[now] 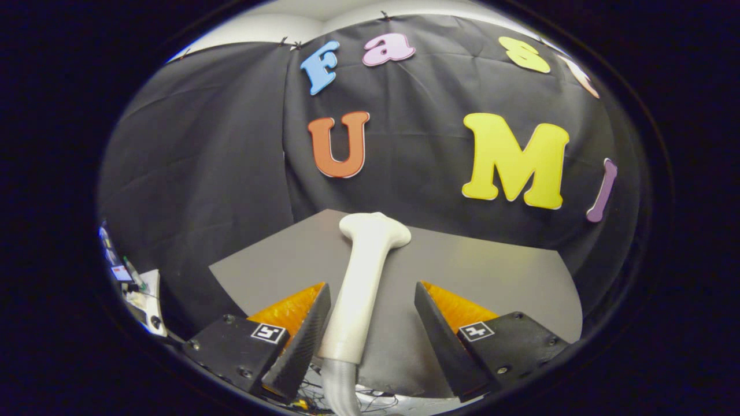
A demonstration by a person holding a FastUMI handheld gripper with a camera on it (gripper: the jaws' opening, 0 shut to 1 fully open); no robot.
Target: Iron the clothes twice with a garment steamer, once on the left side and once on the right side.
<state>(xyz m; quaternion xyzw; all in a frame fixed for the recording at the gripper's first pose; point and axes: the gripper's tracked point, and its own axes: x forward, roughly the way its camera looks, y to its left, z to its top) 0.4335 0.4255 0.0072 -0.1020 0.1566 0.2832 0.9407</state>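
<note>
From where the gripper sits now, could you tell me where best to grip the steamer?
Probably the straight handle of the white garment steamer, from the hose end. It lies lengthwise between the open gripper fingers; the left finger looks close or touching, the right is apart. The flared head would likely slip.

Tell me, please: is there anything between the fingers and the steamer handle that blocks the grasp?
Nothing visible blocks it. The white garment steamer lies on the grey table, its handle already between the open fingers of the hand-held gripper. One finger is beside the handle; the other stands apart.
</note>
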